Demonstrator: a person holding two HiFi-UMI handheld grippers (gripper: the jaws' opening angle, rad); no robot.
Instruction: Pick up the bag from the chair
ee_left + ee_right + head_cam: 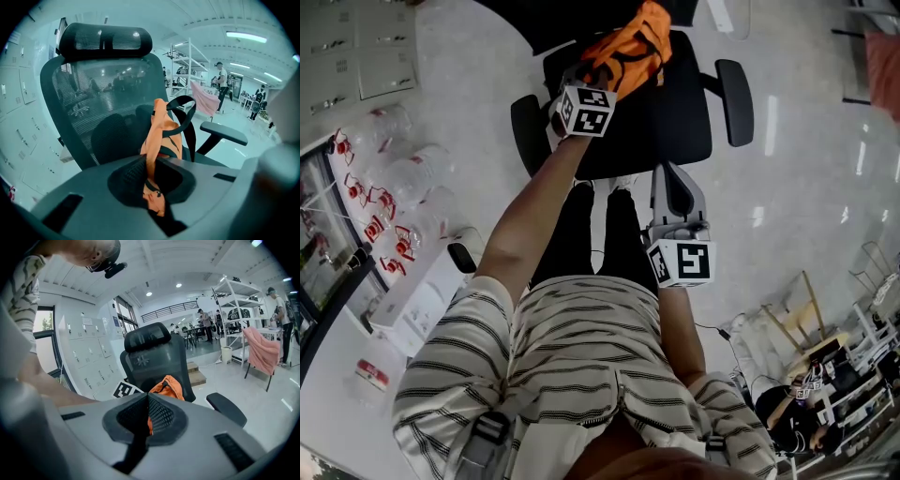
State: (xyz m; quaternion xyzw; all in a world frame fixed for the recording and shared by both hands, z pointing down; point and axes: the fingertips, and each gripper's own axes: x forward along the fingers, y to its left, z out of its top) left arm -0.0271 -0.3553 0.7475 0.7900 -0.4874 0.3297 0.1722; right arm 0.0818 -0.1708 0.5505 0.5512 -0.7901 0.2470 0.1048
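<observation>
The orange bag (pixel 630 49) with black straps hangs over the seat of the black office chair (pixel 675 122). My left gripper (pixel 587 77) is shut on a fold of it. In the left gripper view the orange bag (pixel 161 136) rises out of the left gripper (pixel 149 165), its black strap looping up in front of the mesh backrest (pixel 93 98). My right gripper (pixel 673 176) is lower, near the seat's front edge, apart from the bag. In the right gripper view the right gripper (pixel 147 401) is shut and holds nothing, with the orange bag (pixel 168 386) beyond it.
Bottled water with red labels (pixel 389 202) and a white box (pixel 422 295) lie at my left. Lockers (pixel 89 357) line the wall behind the chair. The chair's armrests (pixel 736 98) stick out at both sides. A pink cloth (pixel 263 352) drapes over a distant chair, and people stand by shelves (pixel 236 310).
</observation>
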